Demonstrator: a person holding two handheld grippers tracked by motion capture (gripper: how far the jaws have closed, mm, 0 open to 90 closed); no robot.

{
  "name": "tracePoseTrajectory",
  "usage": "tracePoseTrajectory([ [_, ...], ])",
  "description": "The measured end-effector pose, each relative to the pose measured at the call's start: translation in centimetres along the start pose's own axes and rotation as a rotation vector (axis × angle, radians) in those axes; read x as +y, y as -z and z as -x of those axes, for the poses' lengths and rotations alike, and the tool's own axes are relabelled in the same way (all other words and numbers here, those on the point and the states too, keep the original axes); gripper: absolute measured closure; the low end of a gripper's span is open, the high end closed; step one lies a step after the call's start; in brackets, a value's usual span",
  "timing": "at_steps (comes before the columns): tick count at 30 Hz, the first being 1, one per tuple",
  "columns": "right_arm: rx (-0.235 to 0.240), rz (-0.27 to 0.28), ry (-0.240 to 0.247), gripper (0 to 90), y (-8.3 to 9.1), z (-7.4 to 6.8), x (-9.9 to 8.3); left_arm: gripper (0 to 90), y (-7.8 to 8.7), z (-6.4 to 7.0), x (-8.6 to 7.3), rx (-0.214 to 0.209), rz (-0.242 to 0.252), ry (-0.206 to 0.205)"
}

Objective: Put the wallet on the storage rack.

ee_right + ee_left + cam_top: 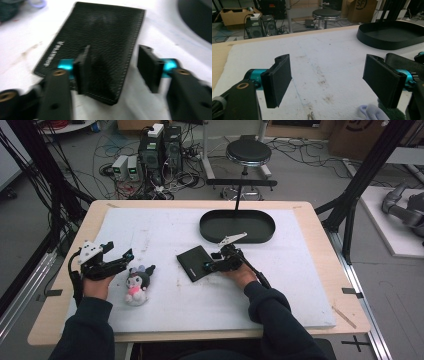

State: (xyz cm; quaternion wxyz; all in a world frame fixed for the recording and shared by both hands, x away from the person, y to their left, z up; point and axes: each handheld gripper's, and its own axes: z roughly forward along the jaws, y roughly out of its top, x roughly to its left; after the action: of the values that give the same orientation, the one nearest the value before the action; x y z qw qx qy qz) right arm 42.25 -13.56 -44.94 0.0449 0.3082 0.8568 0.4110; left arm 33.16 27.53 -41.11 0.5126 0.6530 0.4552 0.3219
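Right hand-held gripper [112,67] sat apart, straddling the wallet's [100,37] edge, ungrasped; left hand-held gripper [332,82] apart by the plush [136,282]; tray [237,227] unloaded.

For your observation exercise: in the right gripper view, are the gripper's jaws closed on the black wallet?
No: the right gripper is open, one jaw over the black leather wallet, the other beside its stitched edge.

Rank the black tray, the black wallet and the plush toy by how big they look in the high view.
1. Black tray, clearly the largest.
2. Black wallet.
3. Plush toy, close to the wallet in area, so this order is unsure.
The tray lies farther from the camera and still looks largest.
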Motion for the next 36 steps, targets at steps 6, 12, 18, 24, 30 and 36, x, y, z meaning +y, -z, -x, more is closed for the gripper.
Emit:
tracePoseTrajectory([
  [6,0.036,-0.007,-0.049,62.5,0.2,0.2,0.0,22.5,-0.1,0.1,0.0,-0.003,-0.004,-0.004],
  [12,0.024,0.012,-0.052,80.2,0.8,0.2,0.2,22.6,-0.1,0.0,-0.1,0.002,-0.007,-0.003],
  [18,-0.017,0.048,-0.025,83.3,3.2,0.2,0.5,22.6,-0.1,-0.2,-0.1,0.008,-0.009,0.001],
  [24,-0.053,0.106,-0.034,85.7,6.8,1.0,0.2,22.7,-0.1,-0.2,-0.1,0.01,-0.011,-0.001],
  [30,-0.145,0.146,-0.051,87.7,11.7,2.7,-1.4,22.7,-0.1,-0.1,-0.1,0.006,-0.015,-0.004],
  [36,-0.208,0.158,-0.067,87.9,14.3,3.8,-2.5,22.8,-0.2,0.0,-0.1,0.006,-0.016,-0.007],
])
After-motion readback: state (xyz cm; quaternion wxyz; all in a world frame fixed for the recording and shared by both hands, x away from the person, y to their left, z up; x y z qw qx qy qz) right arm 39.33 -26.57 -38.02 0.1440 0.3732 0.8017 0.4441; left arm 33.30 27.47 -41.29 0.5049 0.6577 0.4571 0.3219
